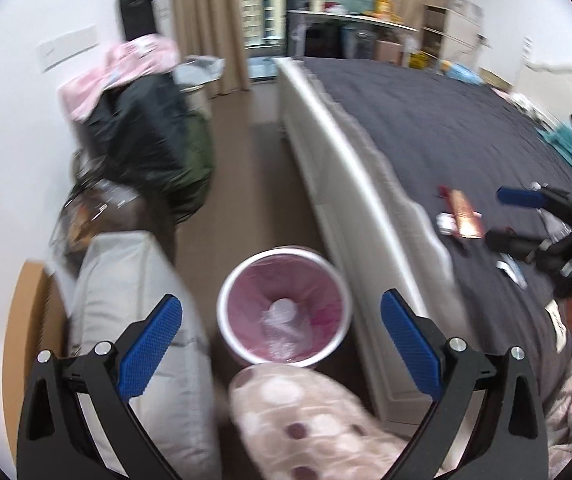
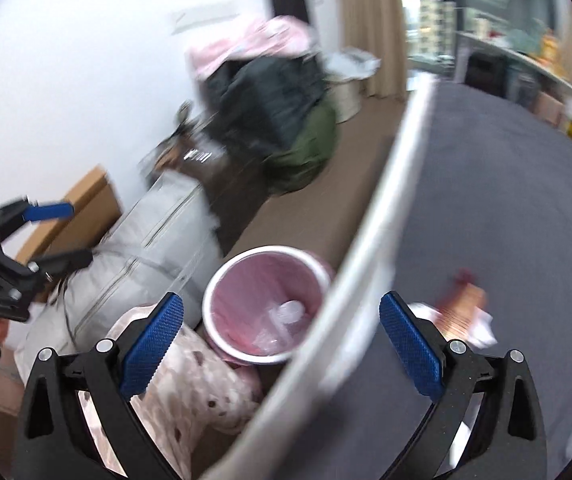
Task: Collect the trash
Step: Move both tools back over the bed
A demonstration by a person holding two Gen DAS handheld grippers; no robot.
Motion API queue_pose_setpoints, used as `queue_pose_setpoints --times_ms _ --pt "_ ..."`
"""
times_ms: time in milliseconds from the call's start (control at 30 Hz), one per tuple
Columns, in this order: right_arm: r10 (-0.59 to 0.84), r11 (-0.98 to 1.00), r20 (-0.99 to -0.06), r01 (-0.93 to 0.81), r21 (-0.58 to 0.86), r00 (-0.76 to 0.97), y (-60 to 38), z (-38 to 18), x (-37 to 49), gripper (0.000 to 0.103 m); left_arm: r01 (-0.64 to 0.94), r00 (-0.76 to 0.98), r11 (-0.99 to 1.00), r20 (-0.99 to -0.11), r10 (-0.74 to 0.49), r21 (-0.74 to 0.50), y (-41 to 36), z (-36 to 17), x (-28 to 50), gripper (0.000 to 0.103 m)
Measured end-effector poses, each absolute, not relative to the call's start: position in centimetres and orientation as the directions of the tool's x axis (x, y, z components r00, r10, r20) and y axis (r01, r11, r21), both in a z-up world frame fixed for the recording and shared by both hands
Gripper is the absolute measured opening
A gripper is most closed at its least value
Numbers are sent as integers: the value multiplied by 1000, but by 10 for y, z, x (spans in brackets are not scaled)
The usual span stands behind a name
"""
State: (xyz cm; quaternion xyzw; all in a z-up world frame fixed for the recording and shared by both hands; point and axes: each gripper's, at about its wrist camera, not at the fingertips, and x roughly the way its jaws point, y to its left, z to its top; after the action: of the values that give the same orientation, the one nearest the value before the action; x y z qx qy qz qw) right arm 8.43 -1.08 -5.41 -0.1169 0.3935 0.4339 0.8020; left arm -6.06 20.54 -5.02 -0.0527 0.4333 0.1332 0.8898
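Two grippers, left (image 1: 282, 344) and right (image 2: 282, 344), jaws spread, above one bin (image 1: 342, 292).

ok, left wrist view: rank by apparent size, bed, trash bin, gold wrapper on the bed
1. bed, largest by far.
2. trash bin; it sits nearer the camera, so it looks inflated.
3. gold wrapper, smallest.

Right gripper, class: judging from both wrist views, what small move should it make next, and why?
Probably swing right, toward the wrappers on the bed. Both the right gripper and left gripper are open and empty, the bin already holds some clear plastic, and litter still lies on the bedcover.
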Motion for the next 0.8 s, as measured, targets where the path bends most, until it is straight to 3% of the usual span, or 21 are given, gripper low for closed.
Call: queue_pose_setpoints --times_ms 367,800 --pt "514 808 -702 -553 203 493 -186 -56 106 96 -10 601 1000 -799 14 10 88 -48 -10 98" --pt "439 890 -686 -386 243 580 -309 -69 135 96 156 569 987 -820 -64 32 -8 -51 46 98"
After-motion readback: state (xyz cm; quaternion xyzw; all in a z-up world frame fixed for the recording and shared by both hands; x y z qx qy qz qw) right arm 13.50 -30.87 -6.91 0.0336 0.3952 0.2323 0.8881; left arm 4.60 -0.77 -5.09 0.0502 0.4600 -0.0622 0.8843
